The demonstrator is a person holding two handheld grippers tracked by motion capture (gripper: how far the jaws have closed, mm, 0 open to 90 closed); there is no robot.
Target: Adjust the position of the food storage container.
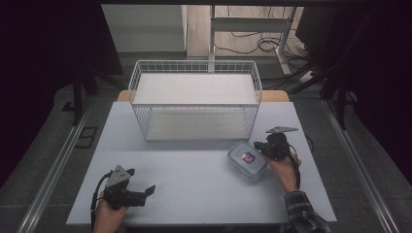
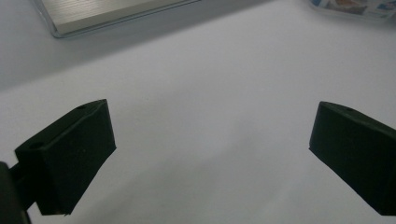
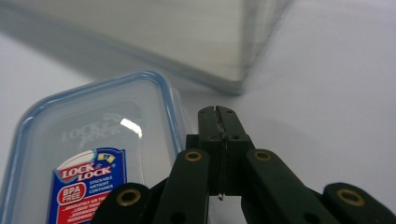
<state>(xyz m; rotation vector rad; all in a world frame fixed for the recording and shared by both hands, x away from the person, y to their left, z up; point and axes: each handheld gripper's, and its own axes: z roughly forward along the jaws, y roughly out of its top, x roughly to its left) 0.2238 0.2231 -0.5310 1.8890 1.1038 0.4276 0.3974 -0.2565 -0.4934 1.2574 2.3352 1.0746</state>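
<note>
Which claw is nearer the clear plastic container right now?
Right. The right claw sits shut against the container's right edge, by its lid flap. The left claw is open, far off at the table's near left.

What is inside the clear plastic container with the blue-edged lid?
Nothing shows through the clear plastic container with the blue-edged lid; the red-and-blue label and the shut right gripper cover part of it.
</note>
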